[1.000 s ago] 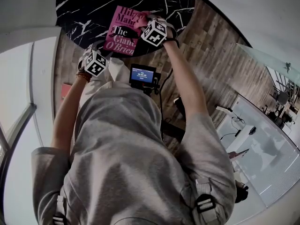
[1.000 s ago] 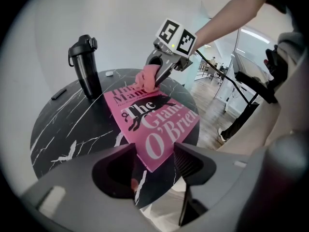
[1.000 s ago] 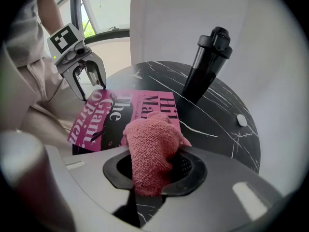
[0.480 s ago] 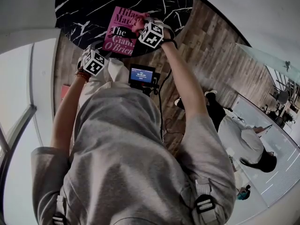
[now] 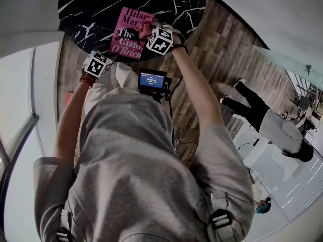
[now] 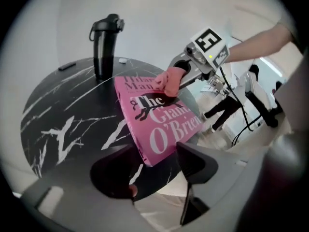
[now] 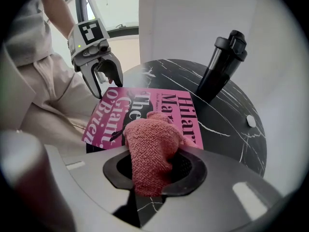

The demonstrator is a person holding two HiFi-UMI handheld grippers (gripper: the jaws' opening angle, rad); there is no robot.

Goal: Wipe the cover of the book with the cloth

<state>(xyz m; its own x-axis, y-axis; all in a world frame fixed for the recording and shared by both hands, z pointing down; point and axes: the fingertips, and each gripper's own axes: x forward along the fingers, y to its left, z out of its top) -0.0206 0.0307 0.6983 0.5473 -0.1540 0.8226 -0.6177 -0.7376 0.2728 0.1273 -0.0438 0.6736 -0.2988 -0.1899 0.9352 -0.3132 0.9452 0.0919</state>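
Marble-patterned black table is filling the top of the head view, and the pink book is lying flat on it near the edge closest to the person. The right gripper is resting over the book's upper part with a reddish cloth bunched under it, its jaws hidden beneath the marker cube. The left gripper is hanging beside the table's near edge, and only its cube is showing clearly. A small screen is sitting at the person's waist, whose grey top is covering most of the frame, while another person is walking across the wooden floor. In the left gripper view, the jaws are standing wide apart, having just been opening further; the book's near corner is showing in the gap, but neither pad is pressing on it. The cloth is lying on the cover and covering part of the title, and a black bottle is standing upright behind. In the right gripper view, the jaws are clamping the cloth, which is bulging out and hiding where it is meeting the cover. Whether the left gripper is touching the book's corner here is hard to tell.
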